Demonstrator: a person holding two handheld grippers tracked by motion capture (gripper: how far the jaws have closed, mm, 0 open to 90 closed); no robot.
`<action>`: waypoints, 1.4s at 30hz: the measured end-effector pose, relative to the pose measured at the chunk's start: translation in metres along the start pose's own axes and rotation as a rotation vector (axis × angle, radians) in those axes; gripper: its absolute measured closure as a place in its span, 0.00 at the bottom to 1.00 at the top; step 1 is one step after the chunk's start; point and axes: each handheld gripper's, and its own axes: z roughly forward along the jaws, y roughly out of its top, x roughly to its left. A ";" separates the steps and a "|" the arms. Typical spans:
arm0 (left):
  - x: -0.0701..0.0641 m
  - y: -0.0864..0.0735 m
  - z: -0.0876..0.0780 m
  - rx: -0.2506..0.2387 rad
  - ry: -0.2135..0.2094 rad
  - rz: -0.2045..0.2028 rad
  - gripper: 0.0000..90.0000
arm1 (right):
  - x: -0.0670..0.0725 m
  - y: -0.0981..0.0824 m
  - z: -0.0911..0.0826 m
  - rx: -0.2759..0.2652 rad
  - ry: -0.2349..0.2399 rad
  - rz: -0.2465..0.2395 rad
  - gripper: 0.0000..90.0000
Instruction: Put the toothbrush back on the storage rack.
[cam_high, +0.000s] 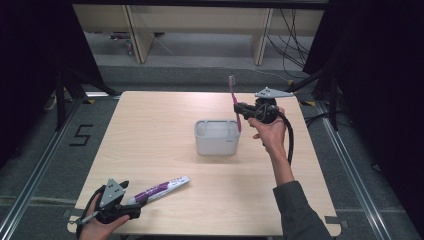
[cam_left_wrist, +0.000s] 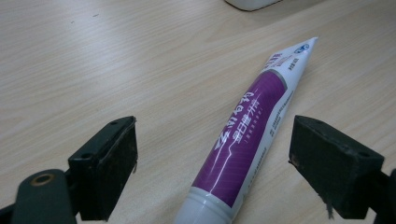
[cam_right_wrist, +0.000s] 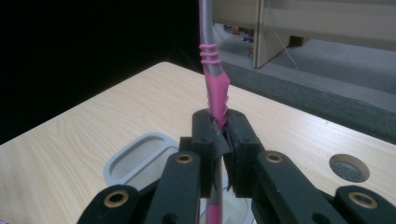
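The right hand-held gripper (cam_high: 241, 109) is raised over the far right part of the counter (cam_high: 150, 150), its jaws pinching the handle of a pink toothbrush (cam_high: 233, 100); in the right gripper view the two black jaws are pressed against the pink grip of the toothbrush (cam_right_wrist: 214, 88), which stands upright with its bristle head up and its lower end reaching down into the holder. That grey, compartmented holder (cam_high: 216, 137) sits near the middle of the counter, just beside and below this gripper. The left hand-held gripper (cam_high: 131, 206) lies low at the near left corner, jaws spread wide to either side of a purple and white toothpaste tube (cam_left_wrist: 245, 135). The tube (cam_high: 157, 189) lies flat near the near edge, its crimped end pointing toward the holder.
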 end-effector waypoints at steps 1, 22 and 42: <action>0.000 0.000 0.000 -0.001 -0.001 -0.002 0.17 | -0.001 0.000 0.002 0.007 0.011 0.000 0.93; 0.000 0.000 0.001 -0.002 -0.005 0.001 0.17 | -0.008 -0.006 0.019 -0.015 -0.014 0.043 0.93; -0.001 0.000 0.001 0.000 -0.007 0.006 0.17 | -0.009 -0.024 0.028 0.010 -0.014 0.068 0.93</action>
